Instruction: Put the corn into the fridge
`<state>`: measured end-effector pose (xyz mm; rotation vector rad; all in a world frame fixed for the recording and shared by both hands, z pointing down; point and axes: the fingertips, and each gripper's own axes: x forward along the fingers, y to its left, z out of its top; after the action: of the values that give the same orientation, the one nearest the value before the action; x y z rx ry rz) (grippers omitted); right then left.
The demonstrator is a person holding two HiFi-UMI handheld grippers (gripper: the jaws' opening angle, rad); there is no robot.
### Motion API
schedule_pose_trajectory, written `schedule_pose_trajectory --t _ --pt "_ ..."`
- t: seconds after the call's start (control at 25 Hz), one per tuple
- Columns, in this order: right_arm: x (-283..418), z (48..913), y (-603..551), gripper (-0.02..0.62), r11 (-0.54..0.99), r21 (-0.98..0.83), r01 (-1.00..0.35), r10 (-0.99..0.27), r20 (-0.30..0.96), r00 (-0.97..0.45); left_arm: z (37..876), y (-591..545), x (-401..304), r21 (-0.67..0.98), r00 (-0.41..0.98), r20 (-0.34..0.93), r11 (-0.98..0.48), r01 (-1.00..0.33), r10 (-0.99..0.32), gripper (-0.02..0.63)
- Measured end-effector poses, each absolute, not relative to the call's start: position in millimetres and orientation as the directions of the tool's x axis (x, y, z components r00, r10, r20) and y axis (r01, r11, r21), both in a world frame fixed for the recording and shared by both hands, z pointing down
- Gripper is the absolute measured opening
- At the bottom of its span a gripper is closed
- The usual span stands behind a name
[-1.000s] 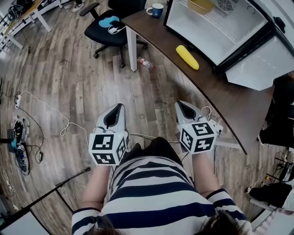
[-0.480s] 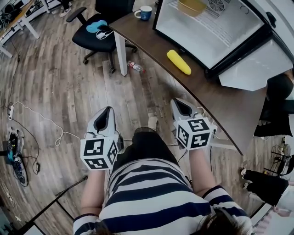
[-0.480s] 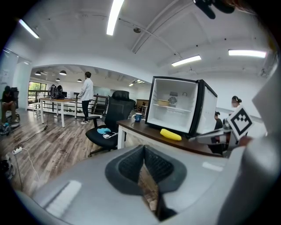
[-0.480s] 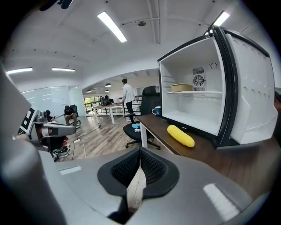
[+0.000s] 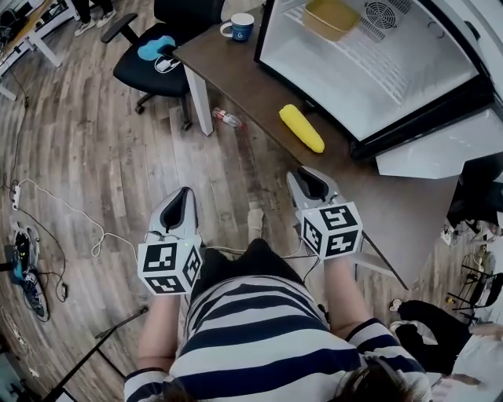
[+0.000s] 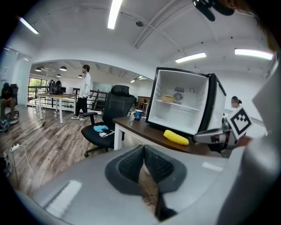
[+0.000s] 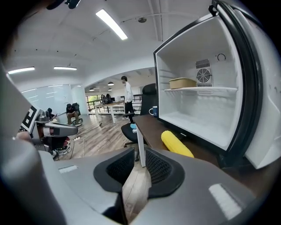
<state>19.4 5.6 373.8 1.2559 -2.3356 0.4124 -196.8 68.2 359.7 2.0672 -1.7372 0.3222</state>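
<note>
The yellow corn lies on the dark wooden table, just in front of the open white mini fridge. My right gripper hovers over the floor at the table's near edge, short of the corn. Its jaws are opening and nothing is between them. In the right gripper view the corn and the fridge lie ahead beyond that gripper. My left gripper stays over bare floor, shut and empty. In its own view the left gripper has the corn to the right.
A blue mug stands on the table's far end. A yellow box sits on the fridge shelf. A black office chair stands at the table's left, a bottle lies under the table, and cables trail over the floor.
Both grippers have come forward toward the table. The corn and the fridge now lie nearer to the right gripper.
</note>
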Motion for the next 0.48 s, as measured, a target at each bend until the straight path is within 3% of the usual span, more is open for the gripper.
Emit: schedule_pose_trajectory --t 0.48 --pt "46 394 -87 0.203 0.609 0.017 -0.793 -0.653 0.579 -0.488 376 -29 -156 0.179 0.203 0.476 -0.132 -0.975 -0.856 0.000"
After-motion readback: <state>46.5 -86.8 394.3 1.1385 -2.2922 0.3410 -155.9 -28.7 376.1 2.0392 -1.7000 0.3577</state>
